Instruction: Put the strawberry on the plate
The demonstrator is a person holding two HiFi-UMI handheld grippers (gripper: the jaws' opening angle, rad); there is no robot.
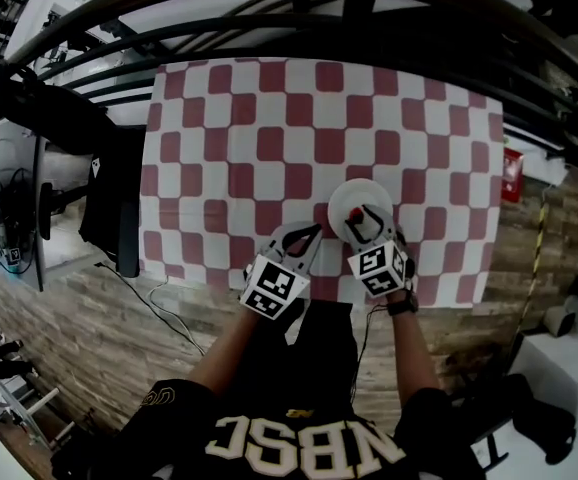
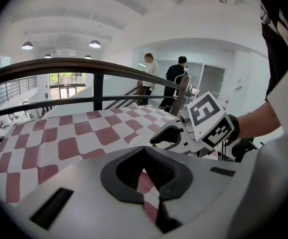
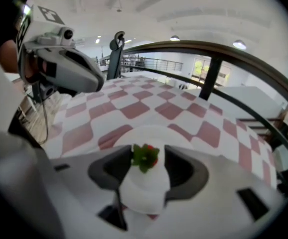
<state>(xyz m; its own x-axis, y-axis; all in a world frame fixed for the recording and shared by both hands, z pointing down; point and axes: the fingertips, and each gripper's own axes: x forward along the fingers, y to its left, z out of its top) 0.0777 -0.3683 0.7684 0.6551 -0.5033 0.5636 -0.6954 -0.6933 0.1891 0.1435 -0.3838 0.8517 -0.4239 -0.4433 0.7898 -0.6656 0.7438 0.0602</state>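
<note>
A small red strawberry [image 3: 146, 157] with green leaves sits on the white plate [image 3: 149, 132], between the jaws of my right gripper [image 3: 149, 151]. A thin gap shows beside the fruit, so the pads do not press on it and the gripper is open. From the head view, the plate [image 1: 354, 190] lies near the front edge of the checkered cloth, with the strawberry [image 1: 363, 230] and right gripper [image 1: 367, 224] over its near side. My left gripper [image 1: 301, 236] hovers just left of the plate, shut and empty [image 2: 145, 150].
The red-and-white checkered cloth [image 1: 299, 128] covers the table. A dark curved railing [image 1: 299, 8] runs behind it. A black monitor and stand [image 1: 109, 198] are at the left edge. Two people [image 2: 164, 78] stand far off beyond the railing.
</note>
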